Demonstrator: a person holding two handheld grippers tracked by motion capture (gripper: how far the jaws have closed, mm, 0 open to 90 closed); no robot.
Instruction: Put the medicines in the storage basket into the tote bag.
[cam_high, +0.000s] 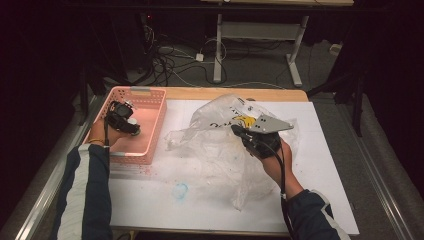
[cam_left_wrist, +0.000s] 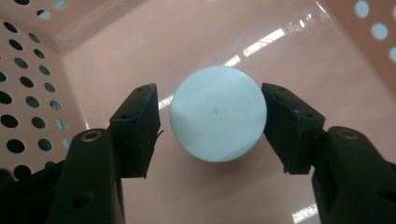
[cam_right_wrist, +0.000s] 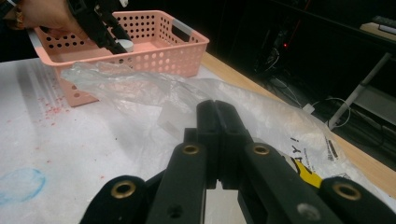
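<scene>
A white round cap (cam_left_wrist: 217, 119) stands on the floor of the pink perforated basket (cam_high: 150, 95) at the table's left. My left gripper (cam_left_wrist: 211, 133) reaches down into the basket (cam_left_wrist: 28, 93) with the cap between its jaws. The right pad (cam_left_wrist: 285, 121) is at the cap's edge and a narrow gap shows at the left pad. A crumpled clear plastic bag (cam_high: 215, 150) with black print lies mid-table. My right gripper (cam_high: 236, 130) is over it, jaws pressed together (cam_right_wrist: 217, 109) with the bag's film (cam_right_wrist: 261, 112) gathered at the tips.
A white mat (cam_high: 150, 200) covers the wooden table and carries a blue smudge (cam_high: 181, 190). Pink specks lie beside the basket (cam_right_wrist: 163, 58). Past the table's far edge are cables and a desk frame (cam_high: 218, 50) on the floor.
</scene>
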